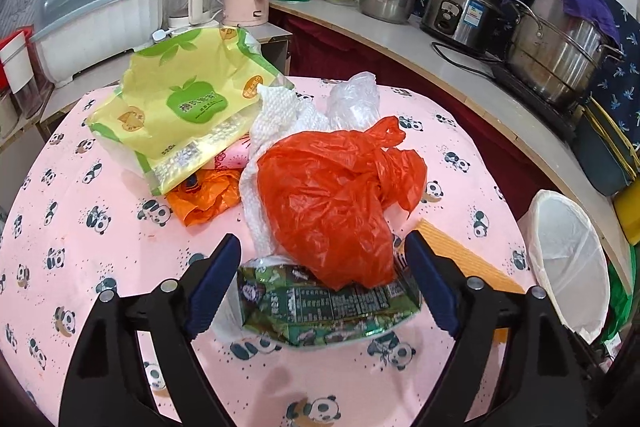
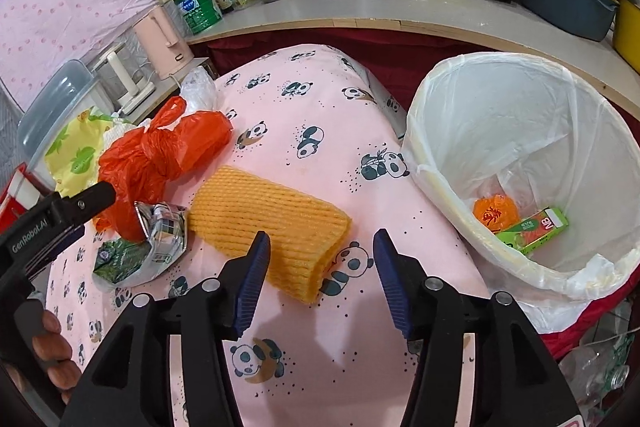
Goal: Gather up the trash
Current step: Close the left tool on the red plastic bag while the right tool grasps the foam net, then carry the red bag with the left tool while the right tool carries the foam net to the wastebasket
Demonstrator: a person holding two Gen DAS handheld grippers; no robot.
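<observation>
Both the left gripper (image 1: 322, 291) and right gripper (image 2: 320, 279) are wide apart, empty, beside the light, squishy orange foam net (image 2: 272, 235), best pinched across its middle.

The panda-print table (image 1: 100, 259) carries a green wrapper (image 1: 320, 311) at 6 o'clock; orange foam sleeve (image 2: 272, 231) at 4 o'clock; yellow bag (image 1: 176, 107) at 11 o'clock.

Pink tablecloth with little pandas (image 2: 320, 99), crinkly red-orange plastic bag (image 1: 332, 195) ahead of the left tool, ribbed orange foam sleeve (image 2: 272, 227) between the right one's blue pads (image 2: 252, 287).
</observation>
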